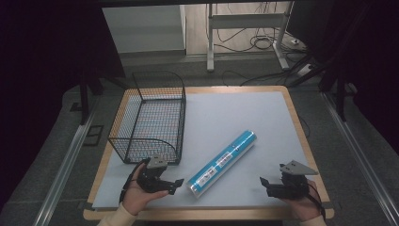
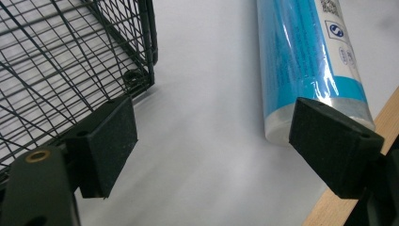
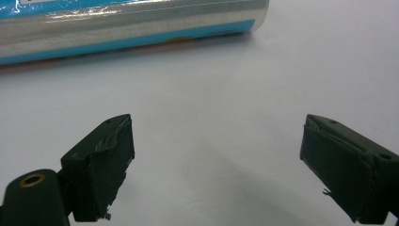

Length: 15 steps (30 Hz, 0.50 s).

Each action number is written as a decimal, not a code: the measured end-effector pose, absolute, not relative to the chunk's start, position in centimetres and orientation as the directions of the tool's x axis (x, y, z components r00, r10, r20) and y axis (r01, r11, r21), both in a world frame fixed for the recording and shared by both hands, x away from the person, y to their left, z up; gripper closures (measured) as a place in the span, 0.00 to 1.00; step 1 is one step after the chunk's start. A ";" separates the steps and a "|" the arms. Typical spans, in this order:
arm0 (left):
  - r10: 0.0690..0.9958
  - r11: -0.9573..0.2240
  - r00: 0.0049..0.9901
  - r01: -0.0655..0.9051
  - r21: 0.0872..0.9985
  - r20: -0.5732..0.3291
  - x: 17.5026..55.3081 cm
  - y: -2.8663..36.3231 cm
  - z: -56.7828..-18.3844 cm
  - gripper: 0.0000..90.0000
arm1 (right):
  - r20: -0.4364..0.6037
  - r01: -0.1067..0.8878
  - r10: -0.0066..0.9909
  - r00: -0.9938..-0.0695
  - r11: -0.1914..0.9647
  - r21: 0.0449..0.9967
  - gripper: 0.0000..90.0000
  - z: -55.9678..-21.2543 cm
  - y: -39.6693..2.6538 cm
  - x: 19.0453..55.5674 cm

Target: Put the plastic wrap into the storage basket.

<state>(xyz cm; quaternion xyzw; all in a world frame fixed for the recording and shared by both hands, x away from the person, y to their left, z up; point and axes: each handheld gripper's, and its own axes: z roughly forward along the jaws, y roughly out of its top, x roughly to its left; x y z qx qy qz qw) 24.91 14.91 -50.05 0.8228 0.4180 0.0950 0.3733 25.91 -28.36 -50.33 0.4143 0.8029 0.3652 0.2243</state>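
Black jaws on both tools stand wide apart with nothing between them: left hand-held gripper (image 1: 175, 184) and right hand-held gripper (image 1: 264, 184) sit at the near counter (image 1: 301, 141) edge, touching nothing. Blue tube (image 1: 222, 162) lies diagonally on the grey mat between them, its near end just beside the left one, well apart from the right. Left gripper view adds the wire basket (image 2: 70, 61) corner and the tube's capped end; the right gripper view adds the tube's side.
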 end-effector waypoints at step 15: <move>0.754 -0.377 0.637 0.618 0.689 -0.159 24.7 14.5 -49.3 0.18 | -0.062 0.506 0.833 -0.549 0.391 0.769 0.12 -50.5 -28.5 26.1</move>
